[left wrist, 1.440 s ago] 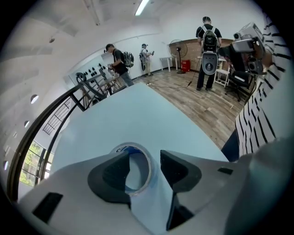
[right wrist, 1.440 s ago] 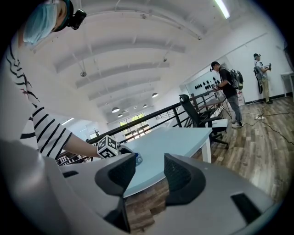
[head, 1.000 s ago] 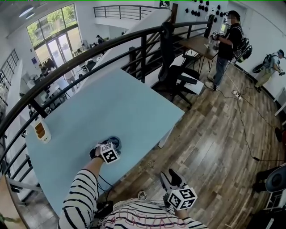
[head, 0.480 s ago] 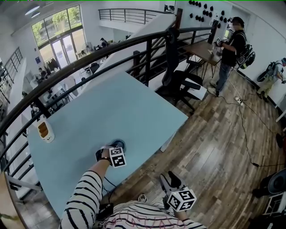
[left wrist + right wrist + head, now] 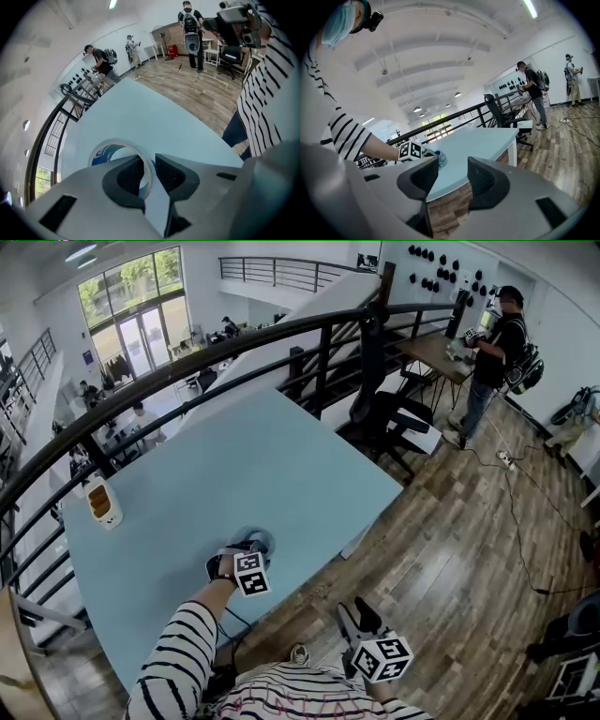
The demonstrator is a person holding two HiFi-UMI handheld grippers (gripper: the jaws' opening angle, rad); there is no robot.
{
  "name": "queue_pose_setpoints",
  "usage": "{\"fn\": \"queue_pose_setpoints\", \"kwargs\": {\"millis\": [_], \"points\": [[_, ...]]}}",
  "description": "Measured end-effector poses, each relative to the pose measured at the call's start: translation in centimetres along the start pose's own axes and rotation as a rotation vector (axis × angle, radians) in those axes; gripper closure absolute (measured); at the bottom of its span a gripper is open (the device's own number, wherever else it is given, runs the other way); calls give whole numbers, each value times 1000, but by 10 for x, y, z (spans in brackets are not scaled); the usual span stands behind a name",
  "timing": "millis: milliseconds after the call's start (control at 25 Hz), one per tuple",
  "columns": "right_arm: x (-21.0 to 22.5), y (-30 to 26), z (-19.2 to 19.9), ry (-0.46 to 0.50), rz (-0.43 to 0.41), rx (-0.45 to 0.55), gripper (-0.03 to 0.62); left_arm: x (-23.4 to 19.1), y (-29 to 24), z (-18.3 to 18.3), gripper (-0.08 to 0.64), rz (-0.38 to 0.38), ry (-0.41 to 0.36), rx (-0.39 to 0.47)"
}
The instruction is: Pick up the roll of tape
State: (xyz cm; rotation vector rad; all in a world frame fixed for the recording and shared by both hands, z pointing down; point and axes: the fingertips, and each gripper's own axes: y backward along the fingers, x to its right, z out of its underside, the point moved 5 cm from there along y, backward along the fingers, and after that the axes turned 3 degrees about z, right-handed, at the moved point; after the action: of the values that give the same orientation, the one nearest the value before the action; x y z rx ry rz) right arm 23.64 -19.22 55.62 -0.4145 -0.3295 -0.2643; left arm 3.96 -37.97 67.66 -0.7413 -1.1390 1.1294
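1. The left hand-held gripper (image 5: 242,557) is reaching onto the tabletop (image 5: 262,465), where the roll of tape (image 5: 260,540) is sitting close to the middle of the near edge.
2. Its jaws are pinching the roll's thin wall, drawn almost together, one inside the ring and one outside.
3. The step in hand is judged to be the grasp just ahead of the lift. The pinch is best kept square on the wall and raised straight up, since a skewed hold is likely to let the roll swing or slip.
4. The right hand-held gripper (image 5: 358,617) is hanging off the near edge, over the wooden floor (image 5: 450,568). Its jaws are standing wide apart with nothing between them.
5. The head view is giving the roll's place on the tabletop, but the marker cube (image 5: 251,575) is covering the jaws. Only the left gripper view is showing the wall between them.
6. The right gripper view is showing cube and roll side-on, low over the tabletop. No view is settling whether the roll is clear of the surface.
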Motion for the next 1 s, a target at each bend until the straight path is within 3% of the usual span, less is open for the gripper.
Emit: {"fn": "queue_pose_setpoints", "kwargs": {"millis": [520,1000], "points": [[-59,-8,-5,47,-51,8,405,8,101,8,468,-162,198,314],[-144,3,-3,96,-66,66,405,60,219,52,468,-280,332,576]]}}
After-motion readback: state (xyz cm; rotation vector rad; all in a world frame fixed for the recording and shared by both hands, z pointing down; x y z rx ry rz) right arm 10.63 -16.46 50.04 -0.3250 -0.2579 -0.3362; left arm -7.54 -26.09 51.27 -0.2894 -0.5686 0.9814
